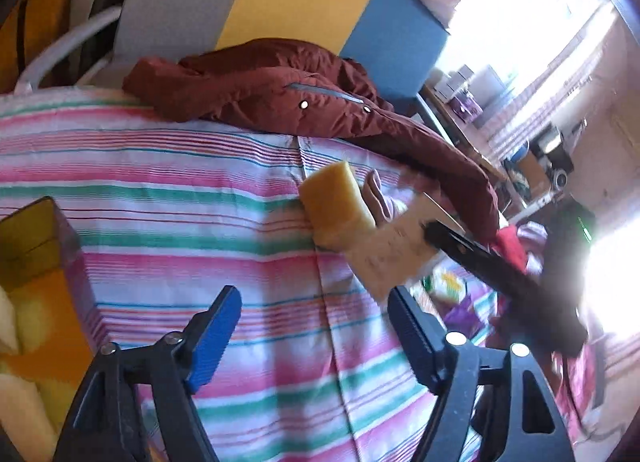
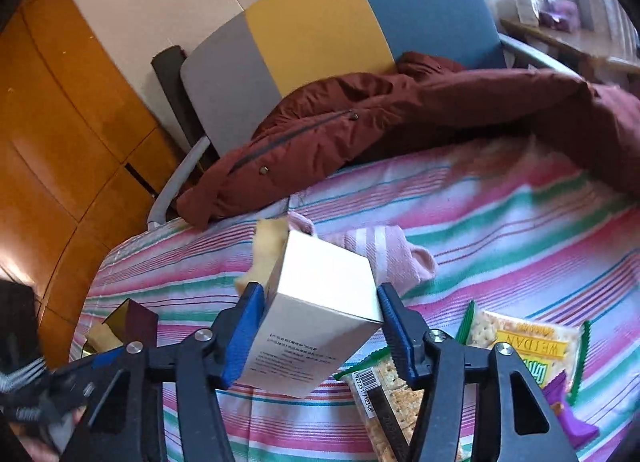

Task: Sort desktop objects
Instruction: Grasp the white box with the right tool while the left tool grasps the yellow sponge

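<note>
My right gripper (image 2: 320, 304) is shut on a white carton box (image 2: 320, 314) and holds it tilted above the striped bedspread (image 2: 500, 246). In the left wrist view the same box (image 1: 394, 250) hangs in the right gripper's black fingers (image 1: 460, 246) at centre right. A yellow sponge (image 1: 338, 202) lies on the spread just behind the box; it also shows in the right wrist view (image 2: 266, 250). My left gripper (image 1: 316, 322) is open and empty above the spread. An open yellow box (image 1: 36, 270) with pale items inside sits at the left edge.
A pink sock (image 2: 384, 258) lies behind the white box. Cracker packets (image 2: 532, 346) and a purple wrapper (image 2: 568, 410) lie at right front. A dark red jacket (image 1: 280, 90) lies along the bed's far edge by a grey, yellow and blue headboard (image 2: 320, 34).
</note>
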Motion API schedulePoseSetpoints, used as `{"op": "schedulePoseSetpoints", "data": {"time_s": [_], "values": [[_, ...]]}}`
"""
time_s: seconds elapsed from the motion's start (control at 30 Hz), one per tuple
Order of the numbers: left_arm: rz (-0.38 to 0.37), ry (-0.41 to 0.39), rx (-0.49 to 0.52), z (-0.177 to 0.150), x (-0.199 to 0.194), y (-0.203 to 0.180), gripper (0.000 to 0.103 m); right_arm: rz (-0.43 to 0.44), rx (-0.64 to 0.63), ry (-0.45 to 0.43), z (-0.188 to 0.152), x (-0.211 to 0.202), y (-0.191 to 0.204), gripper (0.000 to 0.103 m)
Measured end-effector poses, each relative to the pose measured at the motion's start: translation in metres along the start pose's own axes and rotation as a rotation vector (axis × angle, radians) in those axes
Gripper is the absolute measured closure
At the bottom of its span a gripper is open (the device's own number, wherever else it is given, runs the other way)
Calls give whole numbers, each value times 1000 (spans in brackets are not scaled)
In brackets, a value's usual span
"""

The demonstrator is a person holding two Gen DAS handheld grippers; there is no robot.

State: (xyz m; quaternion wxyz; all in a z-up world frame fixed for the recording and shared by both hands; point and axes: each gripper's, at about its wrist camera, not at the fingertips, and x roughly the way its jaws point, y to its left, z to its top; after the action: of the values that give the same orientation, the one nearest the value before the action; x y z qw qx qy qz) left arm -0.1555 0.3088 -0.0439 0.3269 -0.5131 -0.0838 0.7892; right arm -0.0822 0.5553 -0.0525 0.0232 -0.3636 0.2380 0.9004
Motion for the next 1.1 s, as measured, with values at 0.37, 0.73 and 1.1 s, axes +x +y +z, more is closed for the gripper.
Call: {"op": "schedulePoseSetpoints", "data": {"time_s": [0.37, 0.73, 1.1], "values": [[-135, 24, -170, 37, 58, 5, 18, -46, -74, 15, 0, -6, 7, 48], [-185, 59, -213, 54, 100, -5, 21, -27, -49, 49, -5, 3, 2, 42], [-187, 58, -186, 45, 101, 3, 53, -38, -105, 55, -8, 6, 13, 48]]}}
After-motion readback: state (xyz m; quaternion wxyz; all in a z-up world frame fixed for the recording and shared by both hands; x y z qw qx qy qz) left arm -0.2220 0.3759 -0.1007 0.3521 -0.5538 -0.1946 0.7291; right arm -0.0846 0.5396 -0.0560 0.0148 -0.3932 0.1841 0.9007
